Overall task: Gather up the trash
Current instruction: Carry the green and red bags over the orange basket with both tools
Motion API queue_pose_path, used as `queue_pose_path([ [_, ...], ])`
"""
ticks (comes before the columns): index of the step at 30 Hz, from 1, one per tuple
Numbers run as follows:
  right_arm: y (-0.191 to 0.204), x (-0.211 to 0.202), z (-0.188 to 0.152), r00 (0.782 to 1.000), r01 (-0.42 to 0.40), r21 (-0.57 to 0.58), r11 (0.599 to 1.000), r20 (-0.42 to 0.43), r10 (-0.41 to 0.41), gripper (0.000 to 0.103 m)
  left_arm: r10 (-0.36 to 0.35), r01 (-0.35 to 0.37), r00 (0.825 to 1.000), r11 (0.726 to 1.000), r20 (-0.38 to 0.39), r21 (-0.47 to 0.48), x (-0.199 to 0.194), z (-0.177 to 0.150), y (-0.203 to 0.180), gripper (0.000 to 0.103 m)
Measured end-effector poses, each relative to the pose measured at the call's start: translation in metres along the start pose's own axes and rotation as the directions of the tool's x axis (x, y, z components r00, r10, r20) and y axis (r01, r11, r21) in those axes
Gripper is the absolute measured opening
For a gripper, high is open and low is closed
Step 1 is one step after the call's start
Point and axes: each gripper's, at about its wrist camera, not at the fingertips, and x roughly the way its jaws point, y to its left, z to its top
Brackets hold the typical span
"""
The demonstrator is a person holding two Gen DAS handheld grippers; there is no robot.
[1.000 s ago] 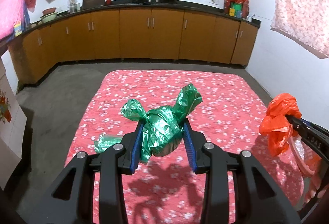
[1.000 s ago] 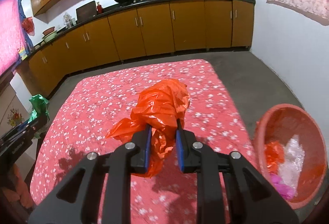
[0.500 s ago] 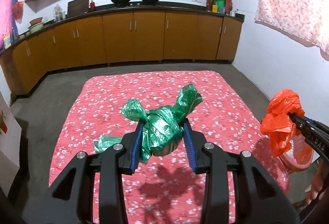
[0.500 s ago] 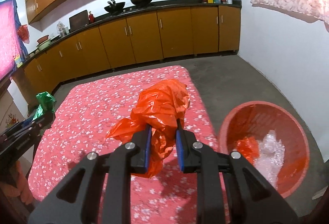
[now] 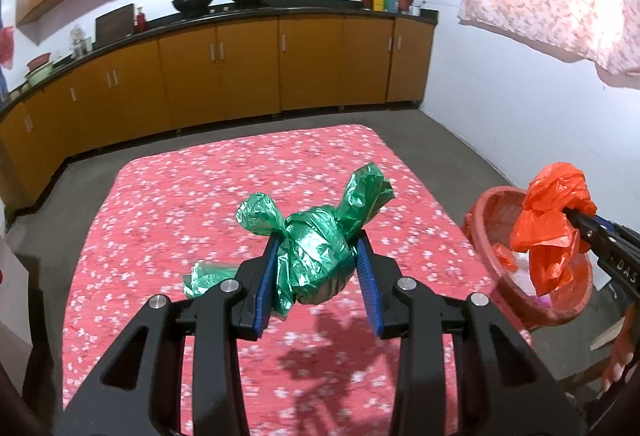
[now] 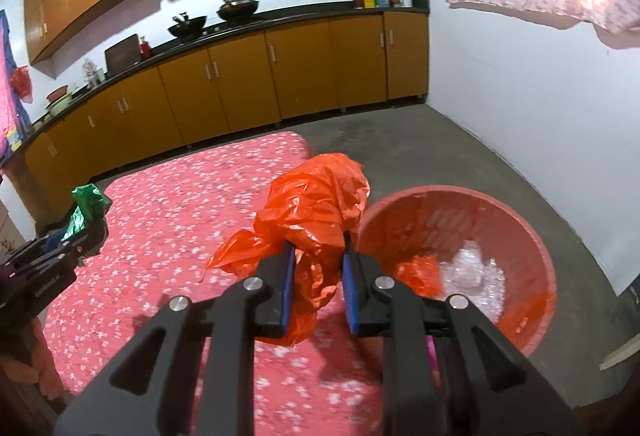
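The green bag (image 5: 314, 260) is a crumpled, knotted bundle of shiny plastic, held above the red flowered cloth (image 5: 200, 204). The left gripper (image 5: 318, 280) clamps it between half-closed blue pads. The right gripper (image 6: 318, 286) pinches the orange bag (image 6: 316, 212) (wrinkled, hanging loose) beside the red basket (image 6: 536, 248).

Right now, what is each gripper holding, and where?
Left gripper: green bag, clamped around its knotted body. Right gripper: orange bag, pinched mid-bundle.
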Motion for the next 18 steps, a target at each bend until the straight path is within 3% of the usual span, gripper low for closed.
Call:
queue_pose_path([
  [18,-0.112,0.005,-0.013,0.988,0.151,0.089,0.985,-0.029,-0.149,0.021,-0.154,0.159,0.987,0.982,-0.053,0.1,0.033,-0.003,-0.107,0.038],
])
